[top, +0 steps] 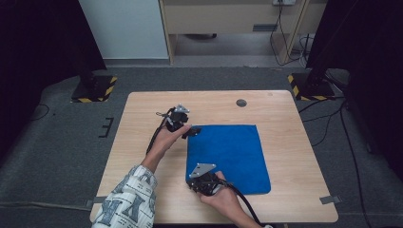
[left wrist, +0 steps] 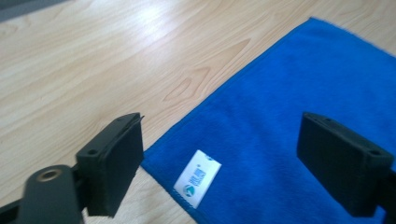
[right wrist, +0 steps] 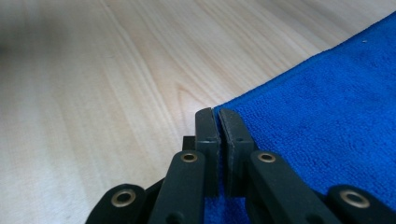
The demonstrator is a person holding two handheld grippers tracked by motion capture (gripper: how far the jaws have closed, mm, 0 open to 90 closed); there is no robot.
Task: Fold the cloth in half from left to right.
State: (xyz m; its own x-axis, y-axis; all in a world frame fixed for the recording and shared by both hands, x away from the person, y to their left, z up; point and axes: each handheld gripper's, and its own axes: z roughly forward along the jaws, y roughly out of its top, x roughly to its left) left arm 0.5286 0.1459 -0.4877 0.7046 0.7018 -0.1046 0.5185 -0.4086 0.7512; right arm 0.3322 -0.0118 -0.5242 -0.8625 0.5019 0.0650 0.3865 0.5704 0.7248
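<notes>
Cloth (top: 228, 156) flat on the table (top: 285, 114).
Right gripper (right wrist: 217, 116) pinches the cloth's near-left corner; left gripper (left wrist: 219, 158) spread over its far-left corner.

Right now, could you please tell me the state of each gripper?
Left gripper: open, jaws astride the blue cloth's corner with the white label, not pressing it.
Right gripper: shut on the blue cloth's corner.

a small white label (left wrist: 197, 178) with a blue-green logo was sewn at the corner of the blue cloth (left wrist: 299, 98), but its print was too blurred to be read.
</notes>
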